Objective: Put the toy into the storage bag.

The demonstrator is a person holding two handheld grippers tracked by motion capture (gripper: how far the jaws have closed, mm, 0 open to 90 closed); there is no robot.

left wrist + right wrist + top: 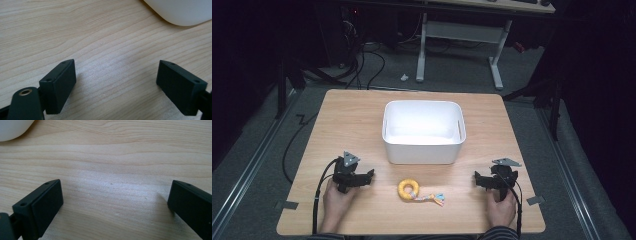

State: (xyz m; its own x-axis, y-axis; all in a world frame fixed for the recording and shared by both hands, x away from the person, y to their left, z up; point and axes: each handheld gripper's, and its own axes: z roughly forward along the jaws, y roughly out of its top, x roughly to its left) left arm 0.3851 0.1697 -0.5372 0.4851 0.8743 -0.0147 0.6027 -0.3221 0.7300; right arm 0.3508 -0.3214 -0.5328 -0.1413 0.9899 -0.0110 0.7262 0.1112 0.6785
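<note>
while both claws rest low on a pale wooden table (352, 115) with a fine wavy grain, the room behind it lies dark, with grey carpet, loose black cables and the white legs of another desk (422, 50) beyond the far edge. no brand, label or writing can be read anywhere. the left gripper (371, 174) sits in a hand at the near left, its two blocky matt black jaws spread wide with bare wood between them; in the left gripper view its gap (116, 82) frames only grain, and the rounded corner of the bin shows ahead and to its right. the right gripper (476, 176) is held the same way at the near right, jaws wide apart over bare wood (115, 205). between the two claws, well apart from each, lies a yellow ring toy (409, 189), soft-looking and doughnut-shaped, with a twisted pastel rope tail (432, 198) trailing toward the right claw. just ahead of the ring stands a smooth white plastic bin (424, 148), rectangular with rounded corners and a slot handle on its right wall.
</note>
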